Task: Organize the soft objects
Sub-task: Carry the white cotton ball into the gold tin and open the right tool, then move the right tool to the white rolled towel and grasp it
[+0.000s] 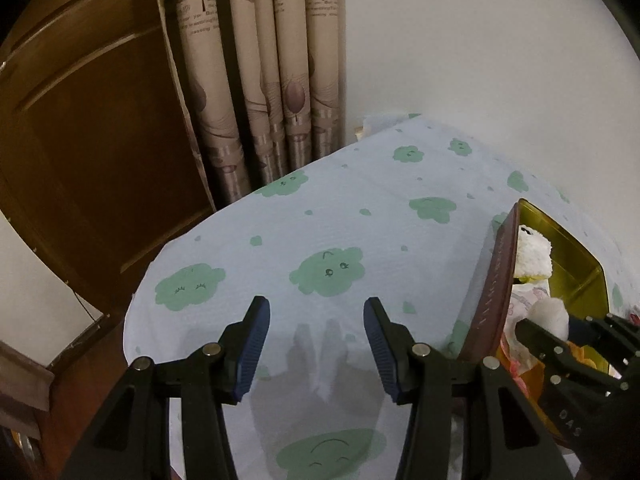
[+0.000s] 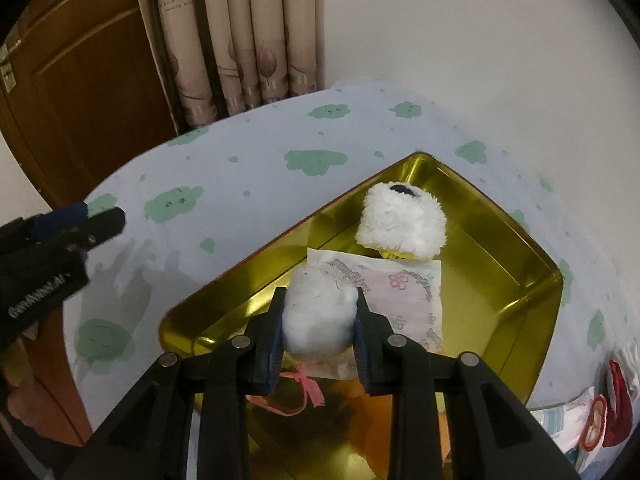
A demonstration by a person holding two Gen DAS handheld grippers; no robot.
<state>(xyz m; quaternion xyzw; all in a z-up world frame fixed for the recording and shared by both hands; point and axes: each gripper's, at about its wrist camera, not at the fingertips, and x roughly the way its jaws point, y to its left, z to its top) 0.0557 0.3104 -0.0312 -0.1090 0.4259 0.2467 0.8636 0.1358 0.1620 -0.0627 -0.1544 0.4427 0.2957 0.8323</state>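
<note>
Here, the right gripper (image 2: 319, 322) clamps a white cotton ball (image 2: 318, 314) over the near left edge of a gold tin (image 2: 516, 236). A fluffy white toy (image 2: 402, 222) and a tissue pack (image 2: 404, 292) lie inside. The left gripper (image 1: 316, 346) hangs open, empty, above the cloud-print sheet (image 1: 360, 216).

Your left gripper (image 1: 316, 344) is hovering open over the cloud-print cloth (image 1: 360, 220); at right, your right gripper (image 1: 560, 340) is pinching a white ball (image 1: 552, 316) beside the gold tin (image 1: 580, 264).
</note>
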